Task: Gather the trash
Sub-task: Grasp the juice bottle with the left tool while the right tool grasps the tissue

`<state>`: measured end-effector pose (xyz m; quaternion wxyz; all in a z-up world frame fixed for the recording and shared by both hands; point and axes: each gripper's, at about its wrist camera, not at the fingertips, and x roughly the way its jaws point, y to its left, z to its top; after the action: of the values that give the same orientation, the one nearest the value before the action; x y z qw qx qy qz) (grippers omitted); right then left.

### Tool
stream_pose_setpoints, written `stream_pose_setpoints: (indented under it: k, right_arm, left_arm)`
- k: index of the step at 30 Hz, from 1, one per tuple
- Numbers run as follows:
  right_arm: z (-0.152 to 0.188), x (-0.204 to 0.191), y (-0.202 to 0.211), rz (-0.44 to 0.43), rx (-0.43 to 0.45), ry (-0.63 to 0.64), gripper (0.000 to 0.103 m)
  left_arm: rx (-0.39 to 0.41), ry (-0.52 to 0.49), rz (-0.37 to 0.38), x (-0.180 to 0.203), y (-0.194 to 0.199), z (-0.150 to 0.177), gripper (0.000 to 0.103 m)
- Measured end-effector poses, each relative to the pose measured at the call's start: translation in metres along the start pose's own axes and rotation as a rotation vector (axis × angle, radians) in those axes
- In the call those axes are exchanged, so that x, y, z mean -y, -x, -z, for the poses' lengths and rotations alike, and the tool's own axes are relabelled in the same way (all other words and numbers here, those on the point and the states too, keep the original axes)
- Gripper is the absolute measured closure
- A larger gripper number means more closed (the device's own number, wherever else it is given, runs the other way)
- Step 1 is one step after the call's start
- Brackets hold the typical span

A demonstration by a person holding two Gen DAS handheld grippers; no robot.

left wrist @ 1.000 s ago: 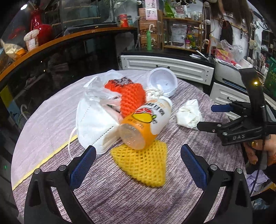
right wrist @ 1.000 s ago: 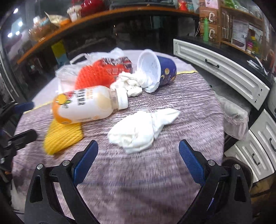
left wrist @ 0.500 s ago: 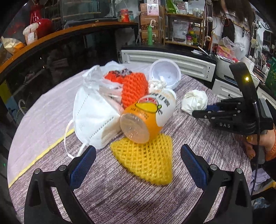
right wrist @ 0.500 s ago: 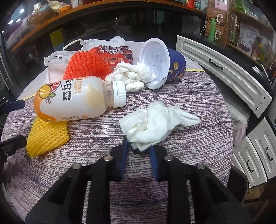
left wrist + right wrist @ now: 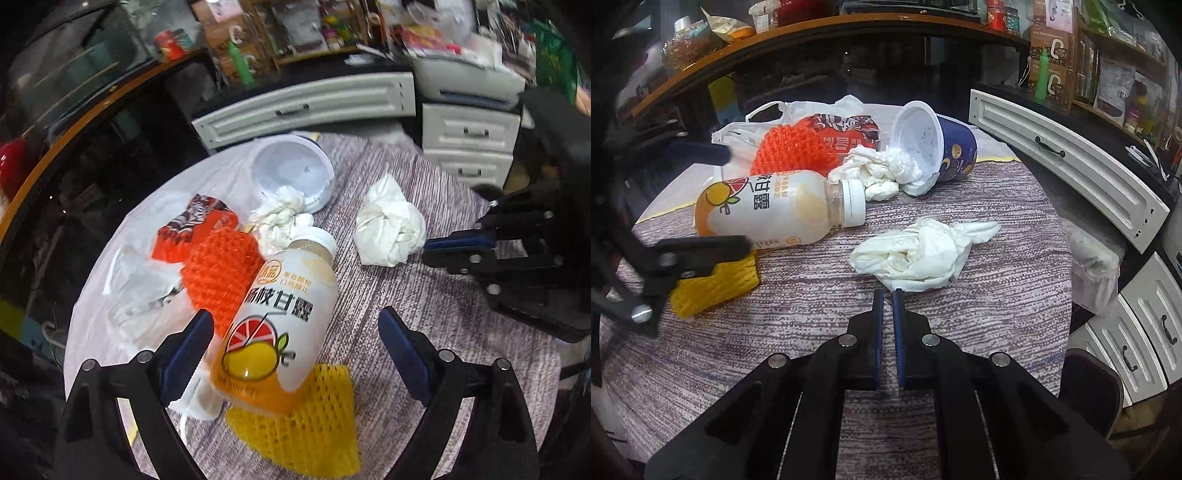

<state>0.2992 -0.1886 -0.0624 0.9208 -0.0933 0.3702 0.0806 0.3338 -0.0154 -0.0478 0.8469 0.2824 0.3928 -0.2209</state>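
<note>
A juice bottle (image 5: 284,325) (image 5: 775,212) lies on its side on the round table, resting on yellow foam netting (image 5: 306,432) (image 5: 713,286). My left gripper (image 5: 295,332) is open, its jaws on either side of the bottle's base end. A crumpled white tissue (image 5: 919,254) (image 5: 391,230) lies right of the bottle. My right gripper (image 5: 888,295) is shut at the tissue's near edge; whether it pinches the tissue I cannot tell. Orange netting (image 5: 218,273), a red wrapper (image 5: 846,138), another tissue wad (image 5: 875,171) and a tipped blue cup (image 5: 938,147) lie behind.
A white plastic bag (image 5: 136,291) lies at the table's left side. White drawer cabinets (image 5: 1067,177) stand close on the right, with a curved wooden counter (image 5: 812,40) behind. A small bag-lined bin (image 5: 1097,269) sits beside the table's right edge.
My left gripper moved forward, bringing its jaws around the bottle. My right gripper, open a second ago, closed at the tissue's near edge and stays shut.
</note>
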Motion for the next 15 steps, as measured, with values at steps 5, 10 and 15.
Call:
stream_pose_setpoints:
  k: [5,10,15]
  right_arm:
    - [-0.002,0.016,0.006,0.015,0.034,-0.066,0.029]
    - [-0.011,0.021,0.012,0.031,0.073,-0.063,0.014]
    - [-0.021,0.022,-0.008,0.041,0.029,-0.038,0.014]
  left_arm:
    - [-0.072,-0.078,-0.018,0.006,-0.023,-0.006,0.015]
    - [-0.112,-0.113,-0.024,0.009,-0.034,-0.009,0.017]
    - [-0.143,-0.121,-0.034,0.009,-0.043,-0.009,0.033]
